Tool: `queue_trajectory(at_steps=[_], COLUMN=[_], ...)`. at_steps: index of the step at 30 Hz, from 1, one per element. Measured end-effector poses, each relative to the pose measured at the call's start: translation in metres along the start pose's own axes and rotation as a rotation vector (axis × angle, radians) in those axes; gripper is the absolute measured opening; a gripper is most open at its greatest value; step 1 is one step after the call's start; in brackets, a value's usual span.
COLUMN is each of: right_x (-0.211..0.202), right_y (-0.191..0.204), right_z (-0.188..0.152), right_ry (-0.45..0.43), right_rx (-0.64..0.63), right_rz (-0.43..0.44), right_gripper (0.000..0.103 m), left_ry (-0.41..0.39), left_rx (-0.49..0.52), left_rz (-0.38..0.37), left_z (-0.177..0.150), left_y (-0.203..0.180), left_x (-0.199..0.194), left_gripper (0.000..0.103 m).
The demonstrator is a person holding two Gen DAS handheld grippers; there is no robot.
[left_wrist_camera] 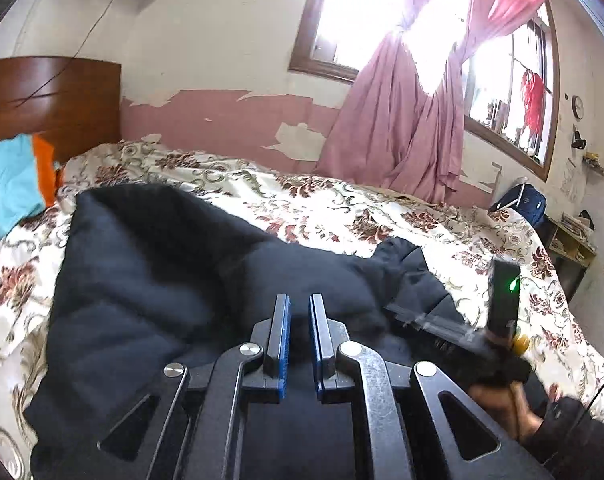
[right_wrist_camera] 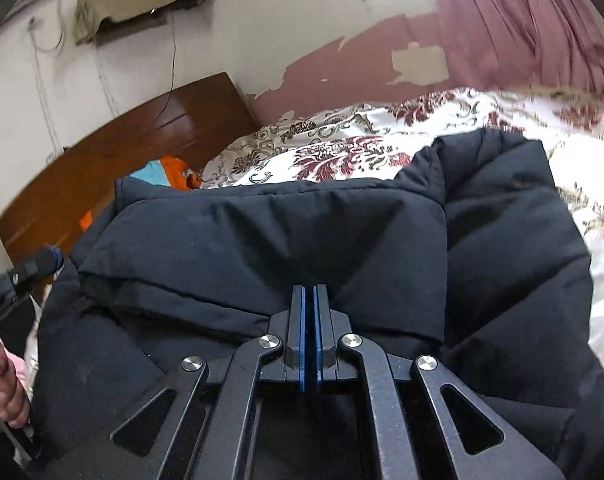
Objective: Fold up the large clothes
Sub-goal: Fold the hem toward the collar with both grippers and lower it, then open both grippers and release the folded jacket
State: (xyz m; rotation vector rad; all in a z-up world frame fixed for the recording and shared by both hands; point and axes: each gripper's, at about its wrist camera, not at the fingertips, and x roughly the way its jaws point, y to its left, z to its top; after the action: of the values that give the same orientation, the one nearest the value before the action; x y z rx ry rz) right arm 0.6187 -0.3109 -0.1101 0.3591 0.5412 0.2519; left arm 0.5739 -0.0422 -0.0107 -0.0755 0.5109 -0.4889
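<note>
Right wrist view: the right claw [right_wrist_camera: 310, 292] is pressed together, pinching the black jacket [right_wrist_camera: 261, 232] on the bed [right_wrist_camera: 382, 140]; the left claw [left_wrist_camera: 300, 304] hovers slightly spread above it.

The left gripper [left_wrist_camera: 299, 304] is held with jaws slightly parted, nothing between them. The right gripper [right_wrist_camera: 310, 294] is pressed almost fully closed, pads nearly touching.
</note>
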Motion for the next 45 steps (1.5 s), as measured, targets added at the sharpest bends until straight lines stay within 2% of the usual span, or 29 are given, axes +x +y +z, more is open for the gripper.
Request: queue_trajectory(at_steps=[4,6,9,13,16,19,24,31,37,40,45], right_x=[0.005,0.007,0.012,0.041,0.062,0.080,0.096,0.109,0.108,0.111,0.103], right_y=[-0.008,-0.014,-0.024,-0.043,-0.043,-0.043,-0.041,-0.038,-0.033,-0.034,-0.030], right_z=[-0.005,-0.006,-0.007,-0.005,0.000,0.004,0.011,0.021,0.021,0.023,0.022], right_ry=[-0.007,-0.012,-0.013,0.046,0.072,0.088,0.099,0.102,0.091,0.087,0.068], right_rx=[0.034,0.062,0.100,0.161,0.148,0.145,0.135,0.110,0.083,0.072,0.069], right_rz=[0.031,0.046,0.047,0.044,0.021,0.017,0.011,-0.021,-0.044,-0.056,-0.056], right_gripper=[0.004,0.004,0.000,0.000,0.000,0.000,0.000,0.000,0.000,0.000,0.000], left_ry=[0.125,0.217,0.311,0.463,0.530,0.533,0.506,0.468,0.400,0.397,0.378], left_rx=[0.047,0.068,0.076,0.099,0.065,0.024,0.052,0.022,-0.024,-0.065,-0.057], left_rz=[0.041,0.093,0.167,0.243,0.267,0.284,0.327,0.334,0.275,0.245,0.246], left_z=[0.013,0.010,0.006,0.010,0.015,0.015,0.012,0.016,0.011,0.010,0.009], left_y=[-0.017,-0.019,-0.018,-0.021,-0.015,-0.007,-0.001,0.011,0.022,0.031,0.028], left_x=[0.041,0.069,0.093,0.127,0.150,0.163,0.181,0.204,0.198,0.203,0.201], left_gripper=[0.010,0.009,0.009,0.008,0.007,0.006,0.006,0.006,0.005,0.005,0.005])
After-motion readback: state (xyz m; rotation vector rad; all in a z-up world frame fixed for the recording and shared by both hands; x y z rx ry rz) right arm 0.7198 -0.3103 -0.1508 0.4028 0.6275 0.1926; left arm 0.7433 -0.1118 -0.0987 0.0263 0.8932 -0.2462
